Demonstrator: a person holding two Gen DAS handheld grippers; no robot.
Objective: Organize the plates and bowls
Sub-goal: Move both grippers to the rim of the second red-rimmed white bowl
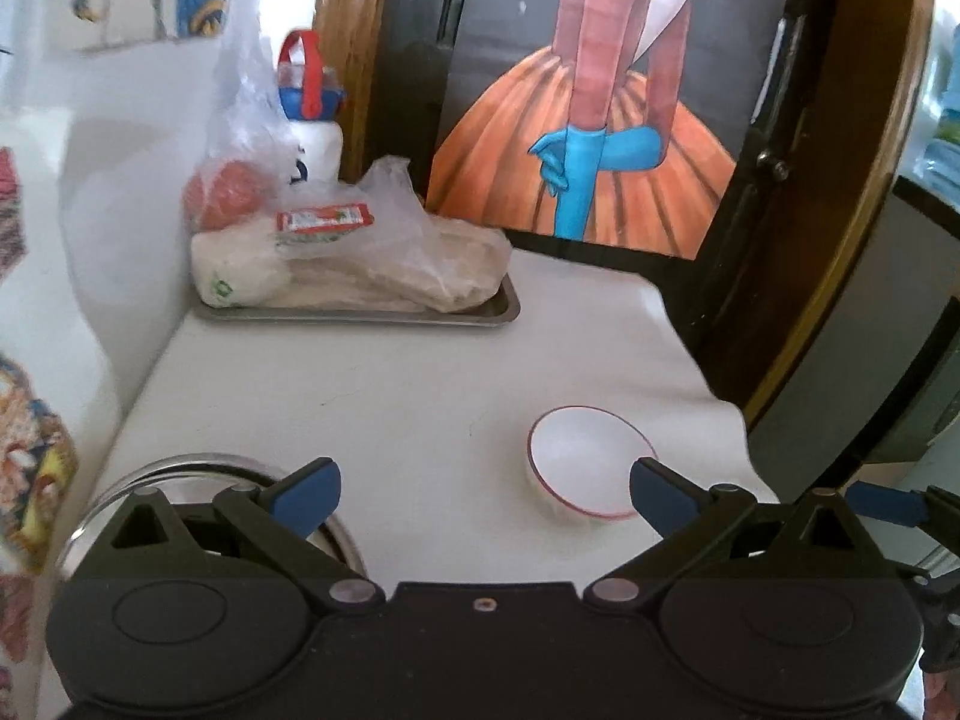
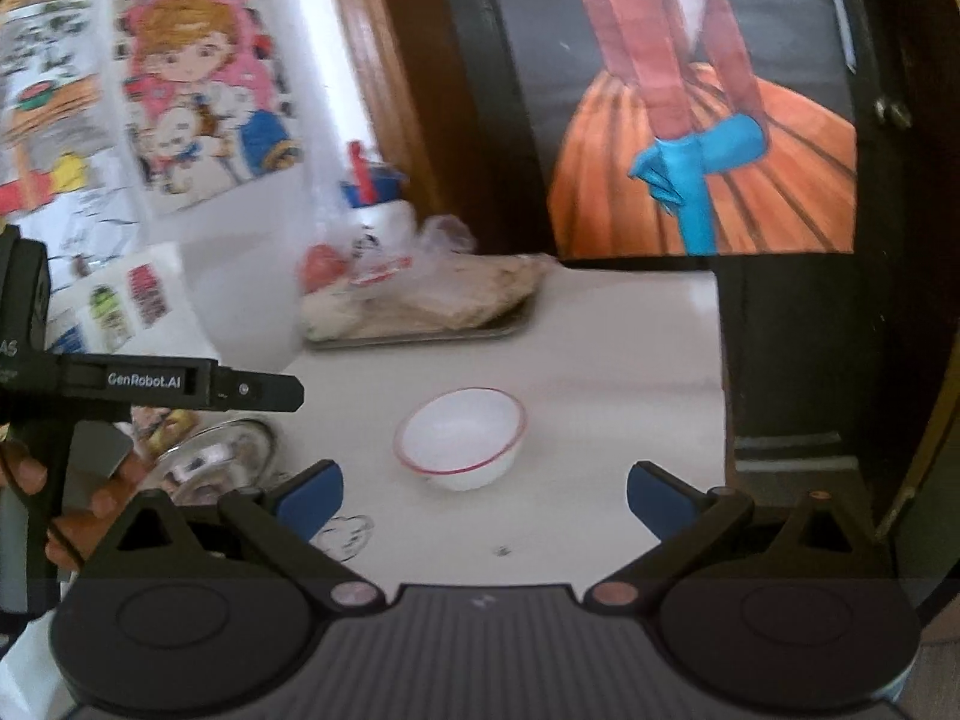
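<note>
White tabletop (image 1: 390, 378) is the reference for everything. Far end of it, against the painted panel: metal tray (image 1: 360, 313) loaded with bagged food (image 1: 336, 264), a red-handled bottle (image 1: 309, 90) behind that. Not part of the job.

Near-left corner of the tabletop: steel bowl (image 1: 120, 492), rim partly hidden under the left gripper (image 1: 485, 483). The right wrist view shows it too, blurred; contents unreadable.

Near-right part of the tabletop, close to the edge where the cloth drops off: white bowl with red rim (image 2: 459, 441), upright, empty, standing alone, well apart from the steel bowl.

Left gripper: tongs fully apart, nothing between the pads, hovering above the tabletop between the two bowls. Right gripper (image 2: 485, 492): tongs also fully apart, empty, aimed at the white bowl, which sits just ahead of it and slightly left of centre.

Step, as I read it: approach phase, no grasp yet. Likely target is the white bowl, for nesting with the steel one.

Next move needs: right gripper lowered so one pad goes inside the rim and one outside, then pinch the wall. Bowl is light and near the edge, so a nudge could slide it off.
</note>
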